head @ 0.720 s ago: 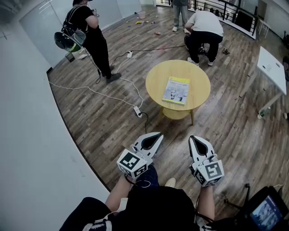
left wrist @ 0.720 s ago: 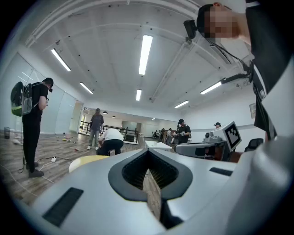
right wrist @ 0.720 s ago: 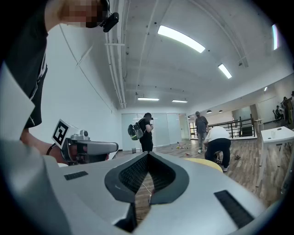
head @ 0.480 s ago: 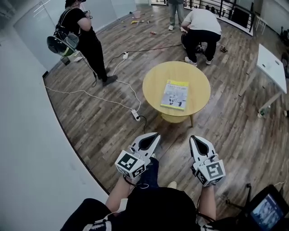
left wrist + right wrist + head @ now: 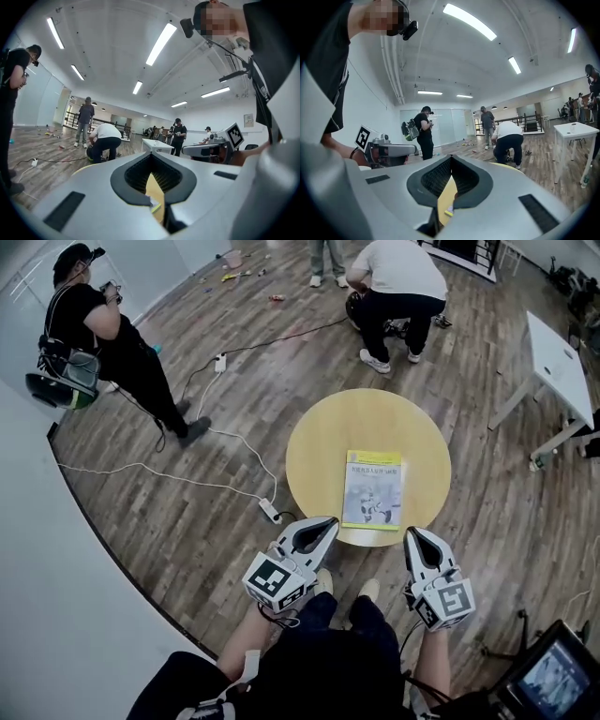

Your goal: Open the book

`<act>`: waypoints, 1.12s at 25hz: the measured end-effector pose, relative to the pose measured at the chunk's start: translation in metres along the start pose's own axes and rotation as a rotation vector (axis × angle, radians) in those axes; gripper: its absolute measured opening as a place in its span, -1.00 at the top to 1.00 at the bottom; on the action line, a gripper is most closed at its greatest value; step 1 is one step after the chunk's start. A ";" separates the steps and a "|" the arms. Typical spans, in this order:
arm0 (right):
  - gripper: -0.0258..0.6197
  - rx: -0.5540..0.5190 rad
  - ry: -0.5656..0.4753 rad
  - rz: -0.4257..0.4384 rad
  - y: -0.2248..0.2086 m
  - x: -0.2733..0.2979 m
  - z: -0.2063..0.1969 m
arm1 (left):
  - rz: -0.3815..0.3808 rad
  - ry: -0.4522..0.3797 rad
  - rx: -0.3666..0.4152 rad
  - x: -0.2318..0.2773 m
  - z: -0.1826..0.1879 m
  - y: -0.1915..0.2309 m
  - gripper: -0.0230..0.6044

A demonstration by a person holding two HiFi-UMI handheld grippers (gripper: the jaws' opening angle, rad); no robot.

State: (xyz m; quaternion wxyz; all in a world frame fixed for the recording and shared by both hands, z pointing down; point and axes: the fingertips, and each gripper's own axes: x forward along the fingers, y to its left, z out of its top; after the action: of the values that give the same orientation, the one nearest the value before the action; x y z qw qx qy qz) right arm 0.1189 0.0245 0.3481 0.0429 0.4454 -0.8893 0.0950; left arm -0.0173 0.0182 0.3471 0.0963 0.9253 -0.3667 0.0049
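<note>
A closed book with a yellow-edged illustrated cover lies flat on the near half of a round yellow table. My left gripper hovers at the table's near left rim, shut and empty, short of the book's near left corner. My right gripper is shut and empty too, just off the near rim, right of the book's near right corner. In the left gripper view the jaws meet at their tips, with yellow tabletop showing through the gap below. The right gripper view shows the same closed jaws.
A power strip with white cables lies on the wood floor left of the table. One person crouches beyond the table and another stands at far left. A white table is at right, a monitor at lower right.
The table and book have come much closer, from well ahead to right at the gripper tips. Both grippers keep their pose, still shut.
</note>
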 end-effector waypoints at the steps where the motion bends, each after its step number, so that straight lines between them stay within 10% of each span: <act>1: 0.91 0.002 0.009 -0.007 -0.006 0.007 -0.003 | -0.008 0.007 -0.009 0.007 -0.004 0.004 0.94; 7: 0.91 0.072 0.136 -0.055 -0.055 0.035 -0.049 | 0.012 0.045 -0.064 0.031 -0.037 0.015 0.94; 17: 0.87 0.358 0.576 -0.207 -0.131 0.062 -0.257 | 0.062 0.106 -0.113 0.042 -0.102 0.027 0.94; 20: 0.54 0.411 0.611 -0.177 -0.132 0.073 -0.281 | 0.062 0.093 -0.128 0.048 -0.113 0.030 0.94; 28: 0.64 0.451 0.661 -0.207 -0.129 0.079 -0.299 | 0.077 0.106 -0.173 0.043 -0.125 0.034 0.94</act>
State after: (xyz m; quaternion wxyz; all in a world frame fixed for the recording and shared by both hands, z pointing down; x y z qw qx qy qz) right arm 0.1722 -0.0514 0.6700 0.2368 0.4762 -0.7351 0.4205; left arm -0.0007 -0.0124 0.4793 0.1949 0.8973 -0.3952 0.0259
